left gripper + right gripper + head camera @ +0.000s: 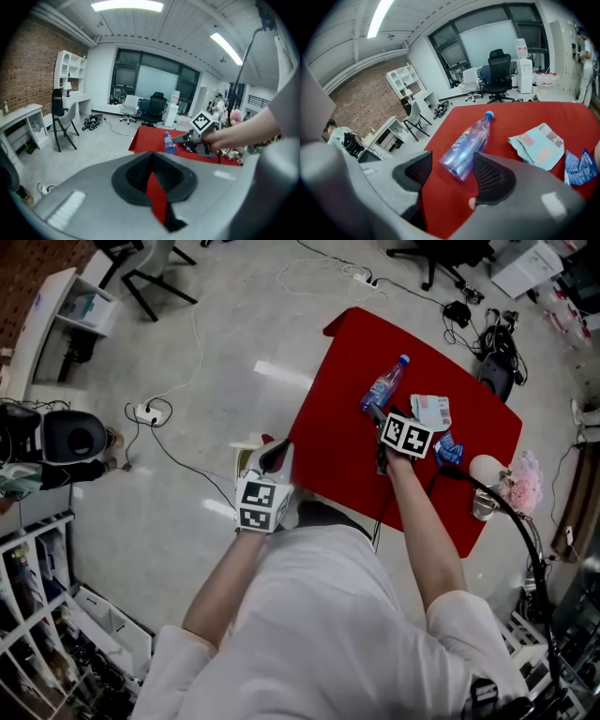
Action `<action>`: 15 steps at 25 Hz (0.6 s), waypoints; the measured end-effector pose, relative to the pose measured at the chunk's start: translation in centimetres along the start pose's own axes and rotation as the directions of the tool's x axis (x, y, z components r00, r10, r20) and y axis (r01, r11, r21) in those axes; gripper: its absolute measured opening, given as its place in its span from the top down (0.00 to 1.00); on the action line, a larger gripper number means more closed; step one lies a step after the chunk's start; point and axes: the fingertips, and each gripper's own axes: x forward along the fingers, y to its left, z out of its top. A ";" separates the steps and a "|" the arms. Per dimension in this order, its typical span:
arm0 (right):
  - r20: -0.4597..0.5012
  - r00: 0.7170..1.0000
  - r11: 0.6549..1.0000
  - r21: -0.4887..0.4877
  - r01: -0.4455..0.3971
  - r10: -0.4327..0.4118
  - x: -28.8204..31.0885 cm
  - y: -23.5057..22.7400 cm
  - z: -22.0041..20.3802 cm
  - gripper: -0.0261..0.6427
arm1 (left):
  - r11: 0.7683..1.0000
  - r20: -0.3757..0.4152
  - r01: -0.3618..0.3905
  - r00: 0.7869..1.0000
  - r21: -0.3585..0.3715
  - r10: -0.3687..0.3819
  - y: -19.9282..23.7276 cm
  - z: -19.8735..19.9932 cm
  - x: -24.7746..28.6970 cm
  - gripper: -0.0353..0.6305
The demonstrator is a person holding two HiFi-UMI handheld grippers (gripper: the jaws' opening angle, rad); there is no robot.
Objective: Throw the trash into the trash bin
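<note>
Right tongs released, jaws wide. The base of the clear plastic water bottle sits between the pads, which are not pressing it. The bottle lies on the red bench, blue cap pointing away. Beyond it to the right: crumpled paper leaflet, blue wrapper. Left tongs clenched, red sliver at the seam, can't tell what. Only the head view shows the left tongs off the bench edge, over grey floor. Only the left gripper view shows the right tongs side-on at the bottle.
</note>
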 end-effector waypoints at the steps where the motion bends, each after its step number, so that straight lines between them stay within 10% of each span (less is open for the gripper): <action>1: -0.014 1.000 1.000 0.011 0.007 -0.007 0.6 -0.5 -0.1 0.55 | 1.000 -0.001 -0.003 1.000 0.000 0.003 0.0 0.0 0.2 0.94; 15: -0.239 0.969 0.980 0.163 0.111 -0.070 7.8 -3.9 -0.4 0.29 | 0.999 -0.054 -0.034 0.998 -0.021 0.033 1.5 -0.4 2.4 0.94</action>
